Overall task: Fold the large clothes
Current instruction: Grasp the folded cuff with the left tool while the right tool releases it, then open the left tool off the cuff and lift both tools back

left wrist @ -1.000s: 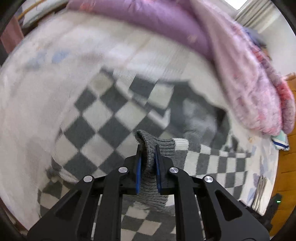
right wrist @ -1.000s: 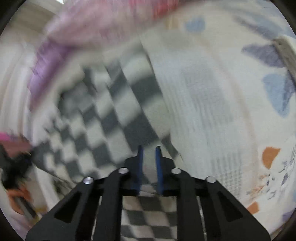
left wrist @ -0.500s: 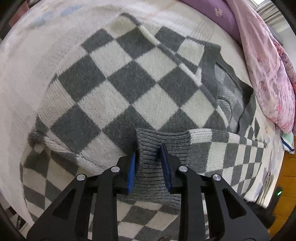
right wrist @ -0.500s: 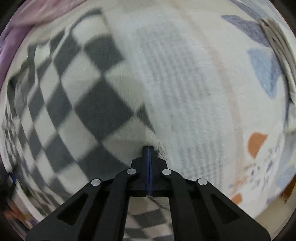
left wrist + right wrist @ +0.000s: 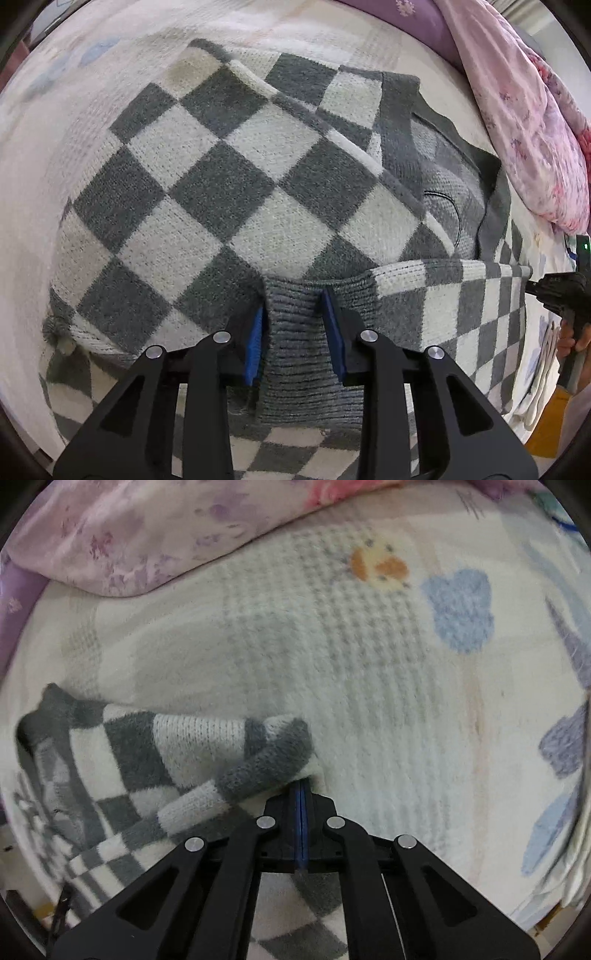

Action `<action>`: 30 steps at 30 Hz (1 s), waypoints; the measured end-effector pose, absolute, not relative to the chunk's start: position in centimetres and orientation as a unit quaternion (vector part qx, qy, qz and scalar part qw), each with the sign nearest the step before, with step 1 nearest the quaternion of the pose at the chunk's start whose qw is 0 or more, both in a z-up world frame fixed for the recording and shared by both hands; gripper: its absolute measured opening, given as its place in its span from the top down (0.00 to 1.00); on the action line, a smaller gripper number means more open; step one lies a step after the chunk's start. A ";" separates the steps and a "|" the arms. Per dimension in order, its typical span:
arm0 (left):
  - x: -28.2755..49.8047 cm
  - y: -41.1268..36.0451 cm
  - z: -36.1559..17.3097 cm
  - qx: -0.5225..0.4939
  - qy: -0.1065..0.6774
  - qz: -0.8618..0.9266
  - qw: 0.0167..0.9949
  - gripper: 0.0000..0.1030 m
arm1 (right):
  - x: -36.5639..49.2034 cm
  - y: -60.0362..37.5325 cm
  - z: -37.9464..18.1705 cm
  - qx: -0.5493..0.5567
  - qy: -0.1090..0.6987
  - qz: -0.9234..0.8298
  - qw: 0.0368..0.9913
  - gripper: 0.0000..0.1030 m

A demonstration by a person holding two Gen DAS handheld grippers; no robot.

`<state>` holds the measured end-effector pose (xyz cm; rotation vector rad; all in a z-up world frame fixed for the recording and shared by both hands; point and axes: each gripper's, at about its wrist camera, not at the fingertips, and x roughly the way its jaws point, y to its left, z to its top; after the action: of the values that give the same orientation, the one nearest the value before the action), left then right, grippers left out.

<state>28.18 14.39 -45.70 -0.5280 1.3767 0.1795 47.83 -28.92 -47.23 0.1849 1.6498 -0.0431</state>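
A grey and white checkered knit sweater (image 5: 229,177) lies spread on the bed. Its sleeve is folded across the body, and the grey ribbed cuff (image 5: 295,325) lies between the pads of my left gripper (image 5: 293,332). The jaws stand apart on either side of the cuff, loose around it. In the right wrist view a folded corner of the sweater (image 5: 192,760) lies just left of my right gripper (image 5: 301,794). Its blue pads are pressed together at the edge of the knit, and I cannot tell whether any fabric is pinched.
The sweater rests on a white bed cover with pastel prints (image 5: 369,657). A pink floral quilt (image 5: 524,122) is heaped along the far side, and it also shows in the right wrist view (image 5: 147,535). The other hand-held gripper (image 5: 565,295) shows at the right edge.
My left jaws have opened wider around the cuff, which now lies flat on the sweater. My right gripper has swung over to the sweater's folded corner, still shut.
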 end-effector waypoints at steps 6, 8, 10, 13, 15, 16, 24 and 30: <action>27.9 14.7 -45.8 -0.242 0.636 0.071 0.730 0.69 | 36.9 -29.2 -45.3 0.042 0.807 0.009 0.589 1.00; 27.9 15.0 -46.2 -0.248 0.638 0.065 0.726 0.68 | 33.9 -29.7 -45.2 0.015 0.809 0.001 0.587 1.00; 28.2 14.9 -46.6 -0.243 0.641 0.060 0.726 0.67 | 32.0 -31.6 -47.1 0.056 0.810 -0.016 0.583 1.00; 28.4 14.5 -47.0 -0.226 0.638 0.053 0.734 0.66 | 32.5 -33.1 -48.3 0.122 0.810 -0.054 0.571 1.00; 28.2 14.6 -46.8 -0.232 0.640 0.055 0.731 0.66 | 33.2 -31.6 -48.0 0.066 0.818 -0.038 0.570 1.00; 28.1 14.6 -46.5 -0.232 0.646 0.058 0.725 0.66 | 33.4 -31.5 -47.7 0.058 0.820 -0.037 0.569 1.00; 26.3 12.7 -43.4 -0.203 0.690 0.075 0.690 0.52 | 32.5 -31.7 -41.7 0.075 0.785 -0.091 0.609 0.13; 22.6 9.8 -39.3 -0.194 0.696 0.039 0.690 0.26 | 30.6 -28.4 -36.6 0.071 0.773 -0.060 0.628 0.12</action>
<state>22.59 9.84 -39.25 -0.4333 1.5559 0.0874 30.64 -28.37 -36.60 0.1619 1.7711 -0.1383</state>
